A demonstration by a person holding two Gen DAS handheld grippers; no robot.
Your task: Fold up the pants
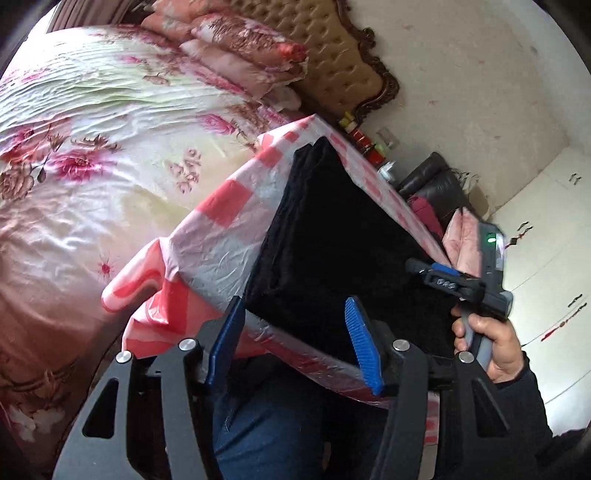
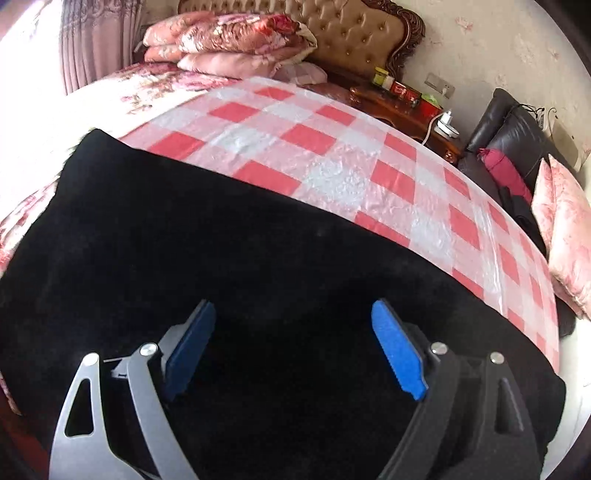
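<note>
Both pairs of my blue-padded fingers stand wide apart, and neither pair has hold of anything. On my left gripper (image 1: 295,314), low in the left wrist view, the two pads (image 1: 364,345) spread over the near edge of the bench, with the corner of the one pair of black fuzzy pants (image 1: 332,236) lying in the gap between them; whether a pad touches the cloth I cannot tell. On my right gripper (image 2: 293,321) the two pads (image 2: 397,354) sit low in the right wrist view, just over the black pants (image 2: 221,258), which fill the whole lower half of that frame; contact there I cannot tell either.

Those pants lie flat as one dark folded slab on the single red-and-white checked plastic sheet (image 2: 332,155) that covers the bench, with bare checks showing above and to the right of them. In the left wrist view my right hand (image 1: 487,343) shows at the right edge, wrapped around the grey handle of the other tool (image 1: 491,269), whose one green light glows.

Beyond the bench stands one bed with a floral pink-and-cream cover (image 1: 92,147), one stack of folded pink quilts (image 2: 229,40) at the upper left, and one tufted tan headboard (image 2: 354,33).
</note>
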